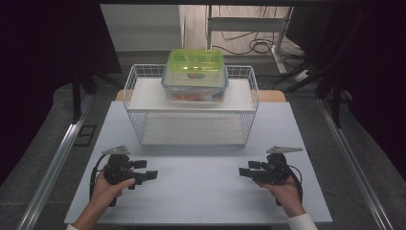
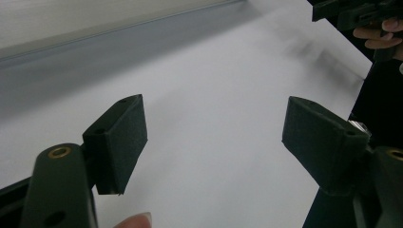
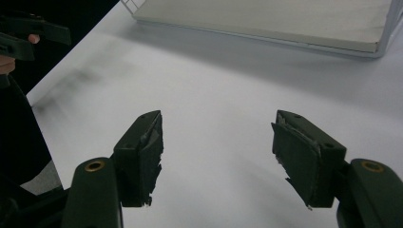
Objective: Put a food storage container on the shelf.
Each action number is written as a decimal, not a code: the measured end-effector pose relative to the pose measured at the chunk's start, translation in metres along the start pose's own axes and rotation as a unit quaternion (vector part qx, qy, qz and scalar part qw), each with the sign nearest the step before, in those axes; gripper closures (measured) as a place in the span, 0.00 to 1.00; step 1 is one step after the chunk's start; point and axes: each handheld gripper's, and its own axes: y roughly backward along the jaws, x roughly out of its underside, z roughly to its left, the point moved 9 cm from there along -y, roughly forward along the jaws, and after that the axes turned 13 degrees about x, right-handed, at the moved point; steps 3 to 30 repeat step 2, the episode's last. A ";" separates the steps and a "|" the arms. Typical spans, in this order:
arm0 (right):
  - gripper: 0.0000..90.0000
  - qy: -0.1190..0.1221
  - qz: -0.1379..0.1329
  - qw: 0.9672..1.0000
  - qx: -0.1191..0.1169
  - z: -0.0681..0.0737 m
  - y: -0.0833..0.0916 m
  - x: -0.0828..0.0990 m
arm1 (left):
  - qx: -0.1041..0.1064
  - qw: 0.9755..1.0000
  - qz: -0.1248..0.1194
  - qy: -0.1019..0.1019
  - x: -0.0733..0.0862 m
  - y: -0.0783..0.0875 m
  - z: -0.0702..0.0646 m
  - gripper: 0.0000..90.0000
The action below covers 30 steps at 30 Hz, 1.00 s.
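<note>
Lidded container point(image 1: 195, 76) sits well beyond both grippers' gaping, empty jaws.

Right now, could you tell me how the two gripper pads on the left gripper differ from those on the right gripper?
The left gripper has smooth, intact pads; the right gripper has worn pads with ragged, peeling edges. The left gripper faces bare tabletop; the right gripper's view also takes in the wire basket. Both stand open with nothing between them.
</note>
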 end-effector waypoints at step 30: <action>0.37 -0.002 -0.001 1.000 -0.001 -0.001 0.001 0.000 | -0.001 1.000 0.000 0.000 0.000 0.000 0.000 0.25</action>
